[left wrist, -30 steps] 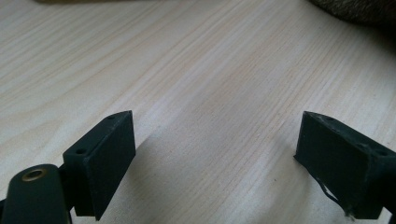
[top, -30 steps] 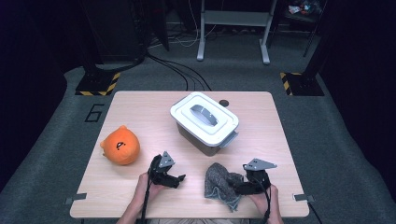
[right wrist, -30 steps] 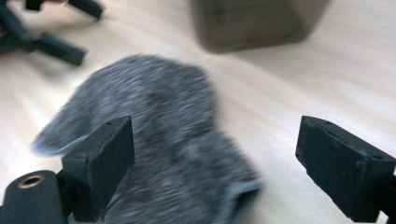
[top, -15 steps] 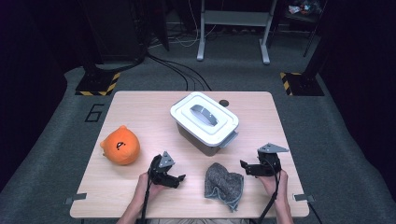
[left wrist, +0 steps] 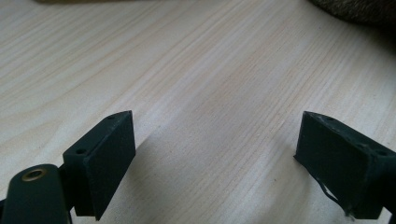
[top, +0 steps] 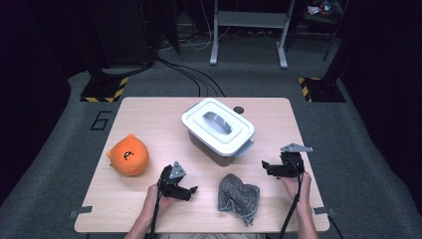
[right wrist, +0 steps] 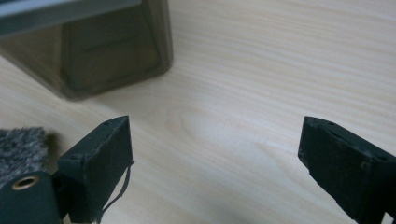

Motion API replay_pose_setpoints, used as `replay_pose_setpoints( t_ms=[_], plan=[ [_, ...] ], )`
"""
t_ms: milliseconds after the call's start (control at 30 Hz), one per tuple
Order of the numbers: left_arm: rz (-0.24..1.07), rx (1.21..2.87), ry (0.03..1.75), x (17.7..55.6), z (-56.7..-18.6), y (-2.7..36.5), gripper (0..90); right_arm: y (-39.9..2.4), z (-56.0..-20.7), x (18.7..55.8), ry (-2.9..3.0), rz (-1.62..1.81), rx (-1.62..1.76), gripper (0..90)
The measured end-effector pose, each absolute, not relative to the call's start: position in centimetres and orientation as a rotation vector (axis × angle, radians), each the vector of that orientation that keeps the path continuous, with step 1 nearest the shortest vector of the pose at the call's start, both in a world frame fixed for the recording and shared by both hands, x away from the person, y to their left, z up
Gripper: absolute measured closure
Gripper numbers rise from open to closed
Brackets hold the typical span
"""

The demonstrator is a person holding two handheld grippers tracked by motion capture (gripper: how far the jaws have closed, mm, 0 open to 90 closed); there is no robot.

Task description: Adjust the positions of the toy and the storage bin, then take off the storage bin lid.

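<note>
Both grippers stand with jaws wide and nothing between them, the left gripper [top: 191,189] resting low on the table [top: 149,112] and the right gripper [top: 264,165] beside the lidded box [top: 217,130], likely since the grey cloth [top: 240,195] lies free between them

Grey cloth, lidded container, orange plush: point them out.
grey cloth [top: 239,195], high view, middle of the crumpled fabric.
lidded container [top: 217,125], high view, top of its white lid.
orange plush [top: 128,155], high view, its face.
</note>
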State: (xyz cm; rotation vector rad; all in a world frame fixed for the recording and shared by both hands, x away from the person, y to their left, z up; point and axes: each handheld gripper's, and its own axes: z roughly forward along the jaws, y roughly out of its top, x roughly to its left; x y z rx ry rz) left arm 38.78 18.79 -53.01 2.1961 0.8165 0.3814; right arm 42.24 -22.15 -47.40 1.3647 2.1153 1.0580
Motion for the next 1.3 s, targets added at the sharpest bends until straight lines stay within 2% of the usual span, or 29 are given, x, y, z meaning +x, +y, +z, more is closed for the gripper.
replay_pose_setpoints(
  t_ms=[733,1300],
  plan=[
    [0.382,2.196,0.816,38.8,-53.0,18.8,11.8,-22.5,-43.0,45.6,2.074,1.119,1.32,9.3],
    [0.373,2.202,0.811,38.8,-53.0,18.8,11.7,-18.8,-39.6,47.6,2.154,1.152,1.202,4.7]
  ],
)
